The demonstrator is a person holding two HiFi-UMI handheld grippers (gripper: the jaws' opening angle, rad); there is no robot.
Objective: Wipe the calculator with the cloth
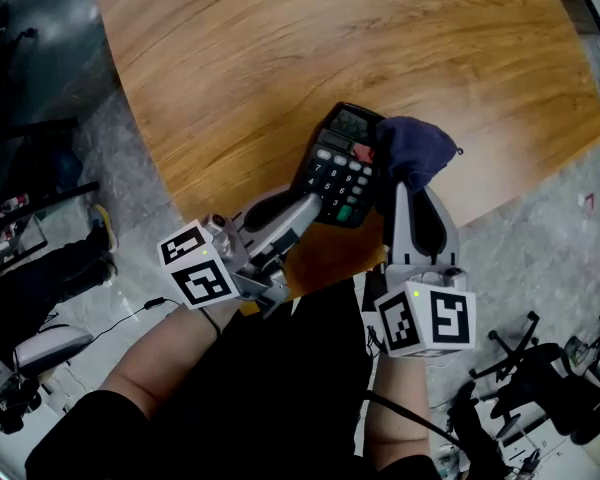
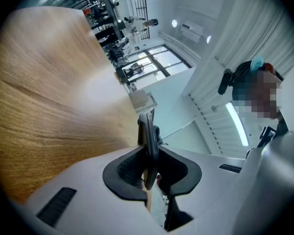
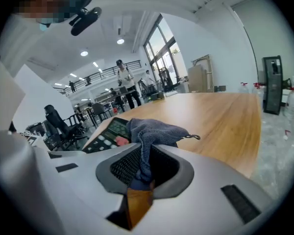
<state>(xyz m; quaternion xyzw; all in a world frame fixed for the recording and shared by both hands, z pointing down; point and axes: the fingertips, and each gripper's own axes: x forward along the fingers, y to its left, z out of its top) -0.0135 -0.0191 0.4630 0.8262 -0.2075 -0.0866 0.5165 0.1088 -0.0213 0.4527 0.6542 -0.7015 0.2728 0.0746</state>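
A black calculator (image 1: 339, 164) with white keys and a red key hangs above the near edge of the round wooden table (image 1: 310, 58). My left gripper (image 1: 308, 208) is shut on its lower left edge; the left gripper view shows the calculator (image 2: 148, 141) edge-on between the pads. My right gripper (image 1: 412, 190) is shut on a dark blue cloth (image 1: 416, 151), which lies bunched over the calculator's right side. In the right gripper view the cloth (image 3: 152, 133) spills from the jaws onto the calculator (image 3: 107, 136).
Grey floor lies below the table edge, with office chair bases (image 1: 540, 378) at the lower right and dark equipment (image 1: 30, 268) on the left. The person's dark-clothed lap fills the bottom of the head view.
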